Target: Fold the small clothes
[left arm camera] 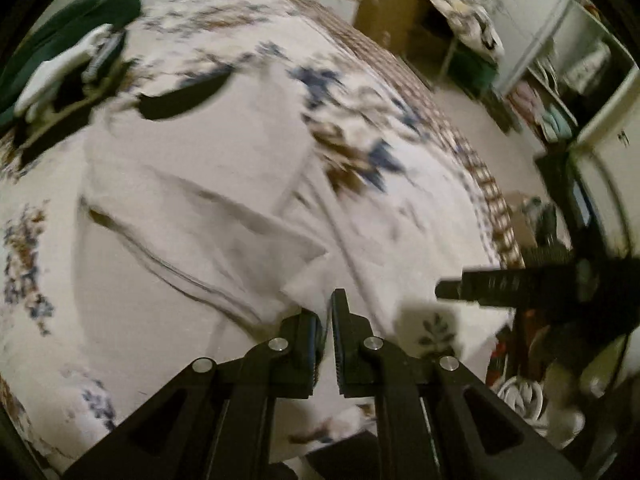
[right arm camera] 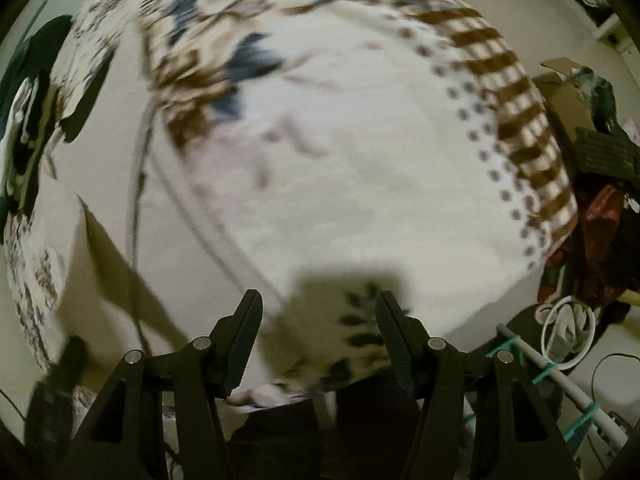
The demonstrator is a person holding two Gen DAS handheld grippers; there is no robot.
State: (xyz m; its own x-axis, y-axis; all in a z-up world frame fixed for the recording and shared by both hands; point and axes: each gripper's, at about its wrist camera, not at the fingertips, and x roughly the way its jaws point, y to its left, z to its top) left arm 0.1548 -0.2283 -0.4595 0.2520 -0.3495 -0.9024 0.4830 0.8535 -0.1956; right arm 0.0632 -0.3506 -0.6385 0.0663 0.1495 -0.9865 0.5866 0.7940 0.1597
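A white garment [left arm camera: 192,200] with a thin dark seam line lies spread on the floral bedspread [left arm camera: 360,128]; one part is folded over the rest. My left gripper [left arm camera: 326,320] is shut on a corner of this white garment near the bed's front edge. My right gripper [right arm camera: 318,320] is open, its fingers apart above the bed's front edge, with a leaf-print cloth corner [right arm camera: 360,320] between them. The right gripper also shows in the left wrist view [left arm camera: 452,290] as a dark bar at the right. The white garment's edge shows in the right wrist view [right arm camera: 100,248] at the left. Both views are blurred.
A stack of dark and white clothes [left arm camera: 68,76] lies at the far left of the bed. A cardboard box [left arm camera: 384,12], a chair piled with laundry [left arm camera: 468,8] and shelves [left arm camera: 560,92] stand beyond the bed. Clutter and a white rail [right arm camera: 560,376] lie on the floor at right.
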